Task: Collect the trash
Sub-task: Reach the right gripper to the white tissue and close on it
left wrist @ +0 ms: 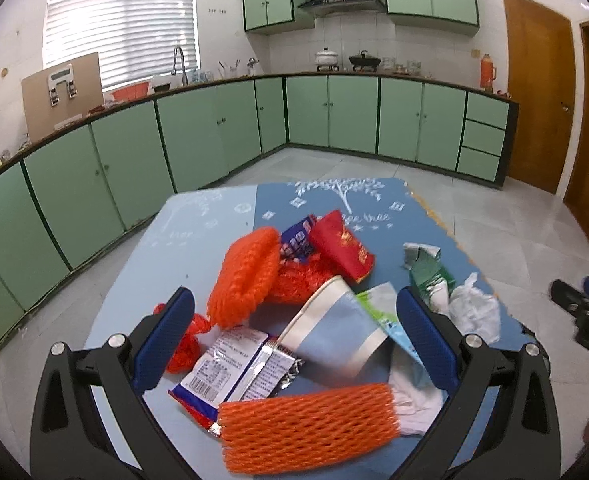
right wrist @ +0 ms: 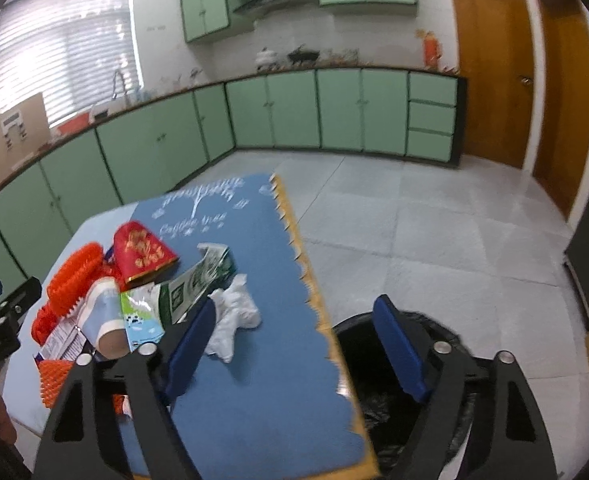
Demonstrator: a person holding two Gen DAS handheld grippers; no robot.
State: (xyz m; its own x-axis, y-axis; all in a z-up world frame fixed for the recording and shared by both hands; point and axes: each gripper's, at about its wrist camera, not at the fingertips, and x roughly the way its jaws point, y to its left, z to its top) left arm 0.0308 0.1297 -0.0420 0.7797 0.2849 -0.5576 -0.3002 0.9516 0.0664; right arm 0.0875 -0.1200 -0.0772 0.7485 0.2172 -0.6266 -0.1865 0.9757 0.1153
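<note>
Orange foam fruit netting (left wrist: 308, 426) is seen nearest, at six o'clock between the wide-spread, empty fingers of the left gripper (left wrist: 294, 336). Wrappers (left wrist: 230, 372) and crumpled tissue (right wrist: 234, 318) are heaped on the blue table (right wrist: 254, 392). Nothing is held by the right gripper (right wrist: 302, 344), its fingers apart, and the black-lined bin (right wrist: 374, 360) is seen at five o'clock.

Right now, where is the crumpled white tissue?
In the right wrist view the crumpled white tissue lies on the blue mat, beside the green carton, near the mat's right edge.
</note>
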